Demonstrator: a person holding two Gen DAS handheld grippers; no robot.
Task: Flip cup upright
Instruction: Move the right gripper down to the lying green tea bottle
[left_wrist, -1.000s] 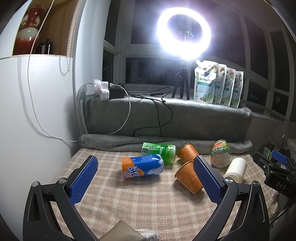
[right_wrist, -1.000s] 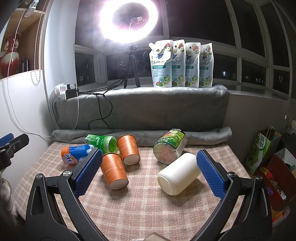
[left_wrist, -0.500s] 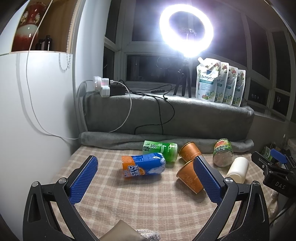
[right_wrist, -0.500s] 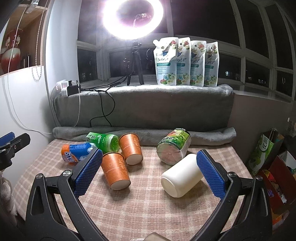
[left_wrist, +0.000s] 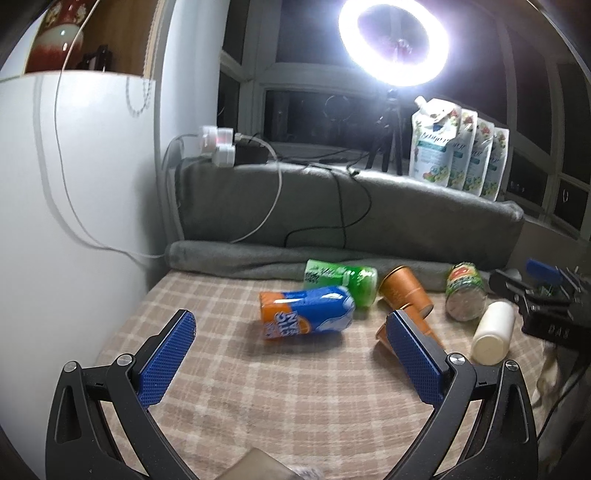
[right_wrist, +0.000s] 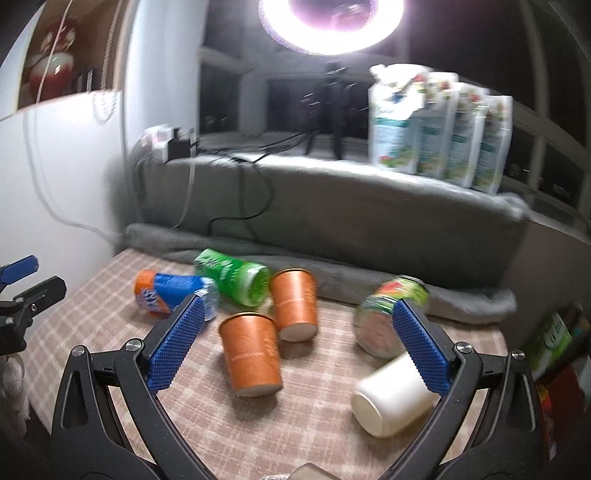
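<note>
Since the earlier frame the right gripper (right_wrist: 295, 339), jaws apart and empty like the left gripper (left_wrist: 291, 354), had swung toward the nearer orange cup (right_wrist: 251, 356) lying at its 12 o'clock, which, seemingly touching the second cup (right_wrist: 295, 304), might have rolled.

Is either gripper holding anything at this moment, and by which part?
Nothing is held. The left gripper and right gripper are both open above the checked cloth.
</note>
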